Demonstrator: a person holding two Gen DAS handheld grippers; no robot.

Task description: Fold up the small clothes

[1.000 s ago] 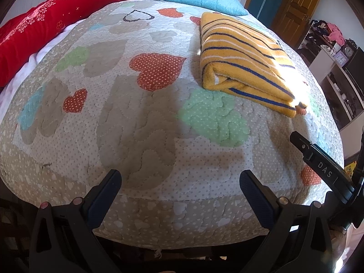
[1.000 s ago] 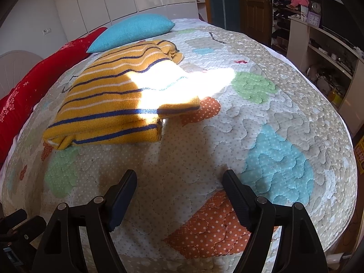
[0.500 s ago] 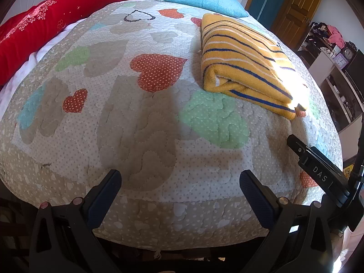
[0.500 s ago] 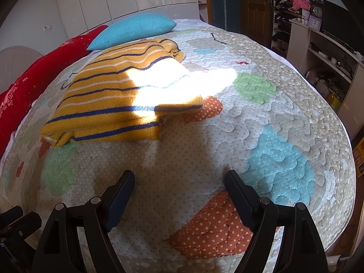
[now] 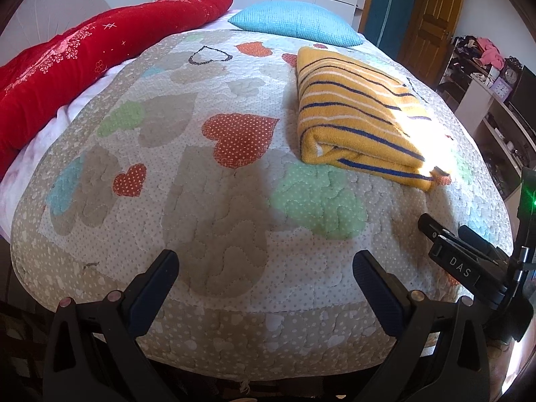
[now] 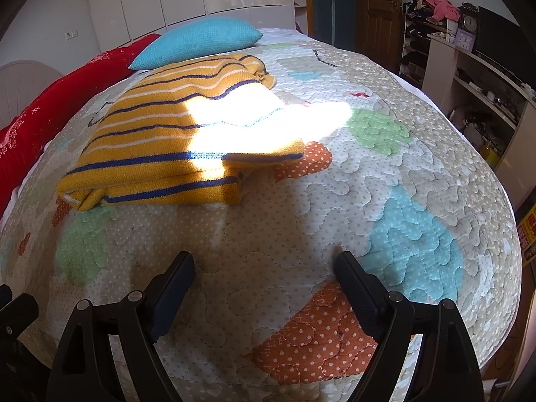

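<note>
Already the sweater [image 6: 181, 154] looks folded: a striped yellow bundle lying flat on the bed [image 5: 214, 234], layers stacked, edges roughly squared. From my left tongs [image 5: 264, 284] it sits ahead and to the right, well apart; from my right tongs [image 6: 264, 284] it sits ahead and to the left, also well apart. Both pairs stand wide and carry nothing, hovering over the near edge of the quilt. I judge I hold them low and back like this because the fold is done and there is no cloth to pinch. My right tongs also show at the right edge of the left view.

Sunlight falls across the sweater's near corner and washes out the stripes there, so I cannot tell how neatly that corner lies. One lower layer pokes out toward my right tongs, which may want a tuck. Beyond the sweater lie a blue pillow [image 5: 294, 23] and a red blanket [image 5: 87, 53], clear of the work.
</note>
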